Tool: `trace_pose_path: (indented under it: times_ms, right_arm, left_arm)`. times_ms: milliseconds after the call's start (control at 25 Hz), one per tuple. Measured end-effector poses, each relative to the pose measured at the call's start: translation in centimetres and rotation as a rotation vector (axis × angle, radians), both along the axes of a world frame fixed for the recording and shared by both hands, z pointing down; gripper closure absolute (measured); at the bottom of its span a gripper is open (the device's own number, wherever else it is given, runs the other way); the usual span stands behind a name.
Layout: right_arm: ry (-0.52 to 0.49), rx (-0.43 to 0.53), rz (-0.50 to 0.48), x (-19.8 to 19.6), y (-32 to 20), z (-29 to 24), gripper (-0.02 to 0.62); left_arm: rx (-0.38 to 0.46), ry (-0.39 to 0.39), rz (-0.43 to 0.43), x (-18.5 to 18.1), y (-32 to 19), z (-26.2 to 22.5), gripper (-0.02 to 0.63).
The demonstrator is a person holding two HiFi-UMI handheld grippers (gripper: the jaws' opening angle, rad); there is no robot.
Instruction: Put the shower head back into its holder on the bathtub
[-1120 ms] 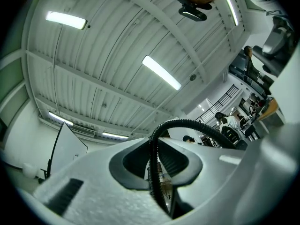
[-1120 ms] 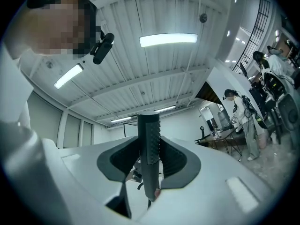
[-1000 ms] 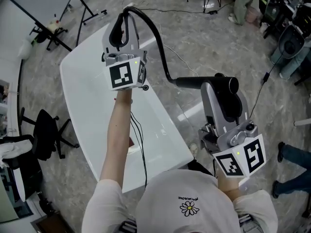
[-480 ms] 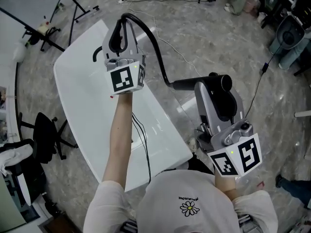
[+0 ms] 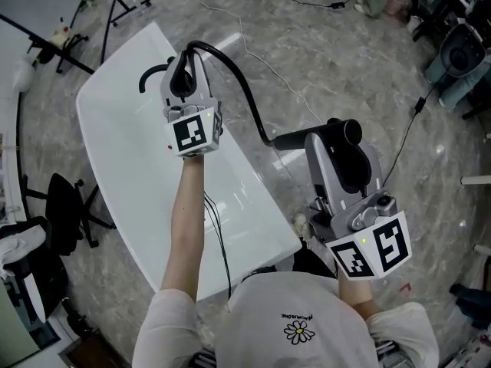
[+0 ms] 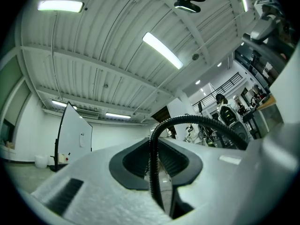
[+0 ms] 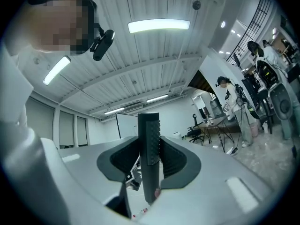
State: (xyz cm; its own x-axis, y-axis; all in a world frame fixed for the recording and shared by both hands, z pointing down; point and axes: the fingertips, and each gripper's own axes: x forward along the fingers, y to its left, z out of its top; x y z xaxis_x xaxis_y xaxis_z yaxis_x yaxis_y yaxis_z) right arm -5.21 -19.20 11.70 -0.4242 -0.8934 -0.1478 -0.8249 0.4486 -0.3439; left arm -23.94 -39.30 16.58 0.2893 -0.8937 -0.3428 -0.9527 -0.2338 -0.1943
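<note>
In the head view the white bathtub (image 5: 123,159) lies at the left on the marble floor. Above its far rim my left gripper (image 5: 184,67) is shut on the black ribbed hose (image 5: 245,98). The hose arcs right to the black shower head (image 5: 337,133), whose handle my right gripper (image 5: 344,146) grips beside the tub's right edge. In the left gripper view the hose (image 6: 152,172) runs up between the pads of the left gripper (image 6: 157,161). In the right gripper view the textured handle (image 7: 149,149) stands upright in the right gripper (image 7: 150,163). I cannot see the holder.
A black office chair (image 5: 69,205) stands left of the tub. Black stands (image 5: 115,10) are at the top left. Cables (image 5: 253,41) trail over the floor behind the tub. More chairs and gear (image 5: 460,60) crowd the right edge.
Both grippers have sunk, the left one more, bringing the hose down closer to the tub. The grips on hose and handle are unchanged.
</note>
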Motion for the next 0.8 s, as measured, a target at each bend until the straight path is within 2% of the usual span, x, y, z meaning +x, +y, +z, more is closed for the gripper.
trace_pose_path:
  times_ms: [120, 480, 800]
  right_arm:
    - [0.01, -0.028, -0.023, -0.9, -0.7, 1.2, 0.454]
    - [0.025, -0.115, -0.113, -5.3, -3.3, 5.2, 0.454]
    - [0.035, -0.19, -0.198, -9.2, -5.3, 9.1, 0.454]
  left_arm:
    - [-0.083, -0.031, -0.045, -2.0, -0.2, 4.2, 0.552]
    - [-0.355, -0.035, -0.128, -7.9, 0.0, 17.4, 0.553]
    - [-0.605, 0.018, -0.168, -10.3, 1.9, 29.8, 0.556]
